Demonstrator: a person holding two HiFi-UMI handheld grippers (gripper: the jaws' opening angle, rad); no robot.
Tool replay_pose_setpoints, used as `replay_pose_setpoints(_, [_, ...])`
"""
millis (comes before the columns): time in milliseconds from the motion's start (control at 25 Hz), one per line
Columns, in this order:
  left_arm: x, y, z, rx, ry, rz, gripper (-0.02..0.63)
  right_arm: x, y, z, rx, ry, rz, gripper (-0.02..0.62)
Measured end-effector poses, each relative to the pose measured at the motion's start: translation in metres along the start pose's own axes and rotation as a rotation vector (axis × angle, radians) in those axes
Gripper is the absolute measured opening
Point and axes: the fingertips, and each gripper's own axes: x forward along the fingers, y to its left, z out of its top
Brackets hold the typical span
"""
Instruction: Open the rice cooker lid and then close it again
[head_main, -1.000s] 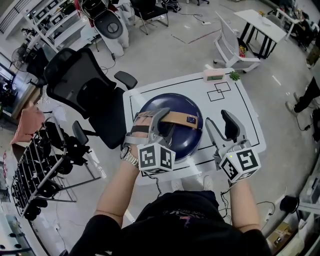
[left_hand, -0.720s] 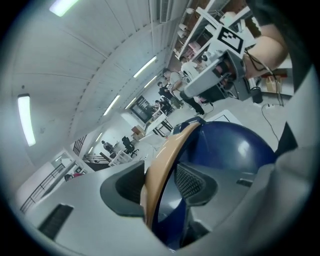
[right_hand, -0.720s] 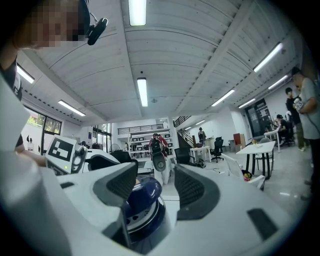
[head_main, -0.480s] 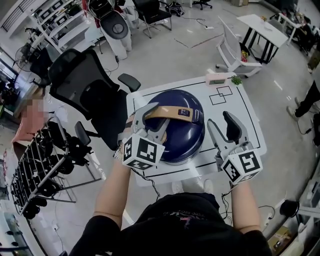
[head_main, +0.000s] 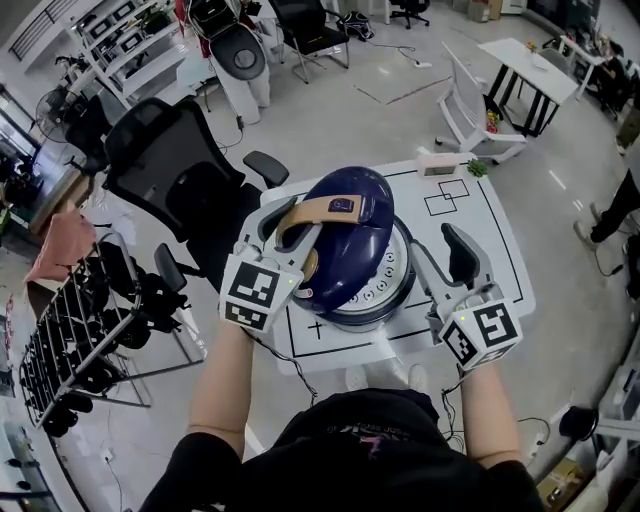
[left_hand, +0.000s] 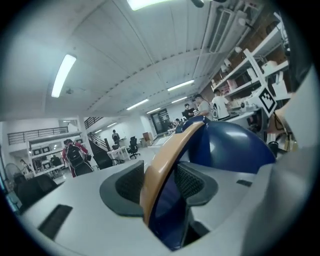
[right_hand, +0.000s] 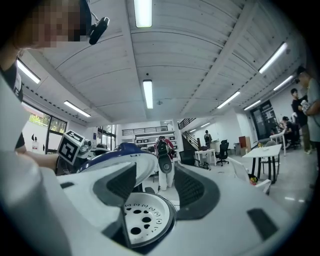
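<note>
White table (head_main: 497, 252), tan handle (head_main: 325, 210) in left claw (left_hand: 159, 187)

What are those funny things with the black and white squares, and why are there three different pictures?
A person holds a tool in each hand, called a hand-held gripper. Each has two jaws that pinch, and the cube with squares is part of it. One picture comes from a camera on the person's head, looking down. The other two come from cameras riding on the grippers. On the white table stands a blue rice cooker. The left hand-held gripper pinches the tan handle on the lid, which is tilted up, partly open. The right hand-held gripper is beside the cooker, open and holding nothing.
</note>
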Motion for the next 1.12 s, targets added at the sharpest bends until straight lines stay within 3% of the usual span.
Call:
replay_pose_setpoints(520, [-0.028,0.052,-0.009,-0.275,-0.107,0.081,0.183,0.013,0.021,0.003,-0.015,0.001,0.030,0.241])
replay_pose_setpoints(1120, [-0.043,0.081,-0.032,-0.400,-0.148,0.100,0.166,0.025,0.029,-0.005,-0.013,0.004,0.055,0.241])
